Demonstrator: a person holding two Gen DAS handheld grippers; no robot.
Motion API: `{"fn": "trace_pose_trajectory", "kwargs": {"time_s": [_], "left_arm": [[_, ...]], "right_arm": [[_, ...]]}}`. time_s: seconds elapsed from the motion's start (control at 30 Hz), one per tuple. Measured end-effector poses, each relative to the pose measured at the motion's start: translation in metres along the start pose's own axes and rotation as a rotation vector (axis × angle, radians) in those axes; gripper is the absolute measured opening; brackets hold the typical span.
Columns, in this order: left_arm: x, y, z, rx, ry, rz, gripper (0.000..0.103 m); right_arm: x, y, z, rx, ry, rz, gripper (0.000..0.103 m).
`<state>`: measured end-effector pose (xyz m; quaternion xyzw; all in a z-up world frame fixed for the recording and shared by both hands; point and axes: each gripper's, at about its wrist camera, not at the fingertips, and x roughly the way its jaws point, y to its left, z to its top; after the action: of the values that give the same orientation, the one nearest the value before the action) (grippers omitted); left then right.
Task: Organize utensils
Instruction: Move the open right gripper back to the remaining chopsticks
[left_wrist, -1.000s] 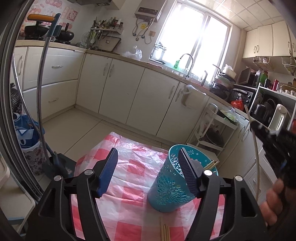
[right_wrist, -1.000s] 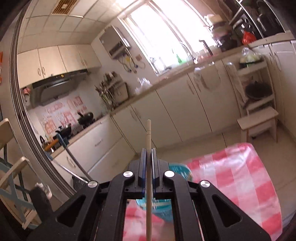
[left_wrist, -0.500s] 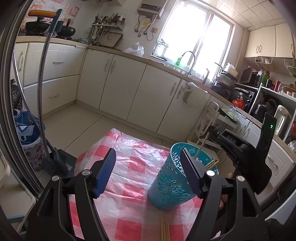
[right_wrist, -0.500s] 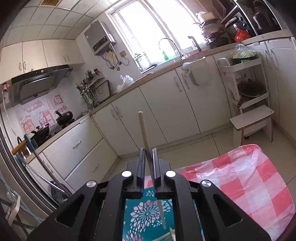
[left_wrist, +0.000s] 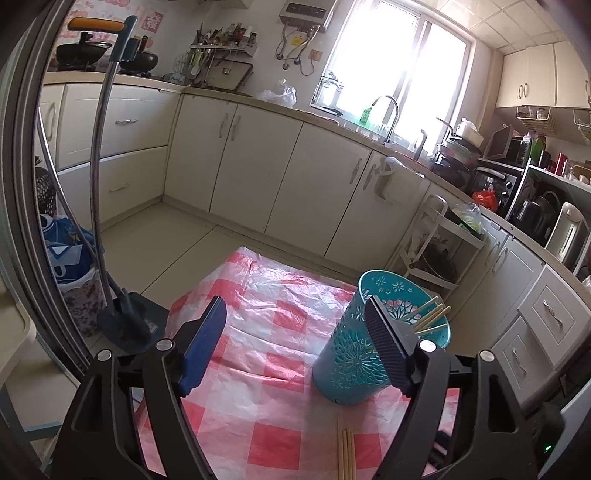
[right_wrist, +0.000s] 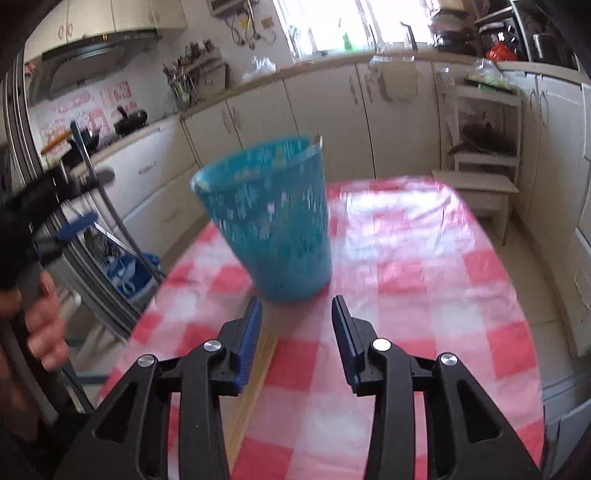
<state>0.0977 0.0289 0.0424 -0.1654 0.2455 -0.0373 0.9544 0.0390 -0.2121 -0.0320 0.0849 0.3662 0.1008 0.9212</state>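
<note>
Now that the right gripper (right_wrist: 295, 325) has let go of its chopstick and dropped from above the cup toward the surface, its jaws, which have just been opening, stand apart with nothing between them. Item: teal cup (left_wrist: 384, 343), upright, toward the right edge of the checked cloth (left_wrist: 266, 314); several chopsticks (left_wrist: 430, 314) lean inside it, the latest delivery presumably among them. Item: loose chopsticks (left_wrist: 345, 454), a small bundle lying flat at the near edge of the surface, just in front of the cup; in the right wrist view they lie beside and partly under that gripper's left finger. Item: left gripper (left_wrist: 295, 339), jaws released and widened a little further, empty; its right finger overlaps the cup in view, contact not evident. Status: one more stick stowed, bundle outstanding; next pick is probably from that bundle.
</note>
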Motion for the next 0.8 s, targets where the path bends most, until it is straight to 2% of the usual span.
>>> {"fn": "trace_pose_trajectory", "kwargs": {"time_s": [0.1,0.27,0.47,0.67,0.8], "left_arm": [[0.003,-0.002,-0.007,0.033,0.025,0.013,0.074],[0.009,0.002,-0.017,0.072,0.077,0.032,0.074],[0.020,0.010,-0.021,0.056,0.141,0.037,0.075],[0.029,0.001,-0.032,0.103,0.190,0.030,0.076],[0.038,-0.010,-0.048,0.154,0.246,0.025,0.076]], "right_arm": [[0.024,0.015,-0.018,-0.046,0.098,0.018,0.033],[0.042,0.028,-0.026,-0.059,0.130,0.013,0.031],[0.060,0.038,-0.037,-0.114,0.179,-0.034,0.029],[0.064,0.043,-0.040,-0.146,0.177,-0.046,0.029],[0.066,0.044,-0.042,-0.193,0.188,-0.083,0.016]]}}
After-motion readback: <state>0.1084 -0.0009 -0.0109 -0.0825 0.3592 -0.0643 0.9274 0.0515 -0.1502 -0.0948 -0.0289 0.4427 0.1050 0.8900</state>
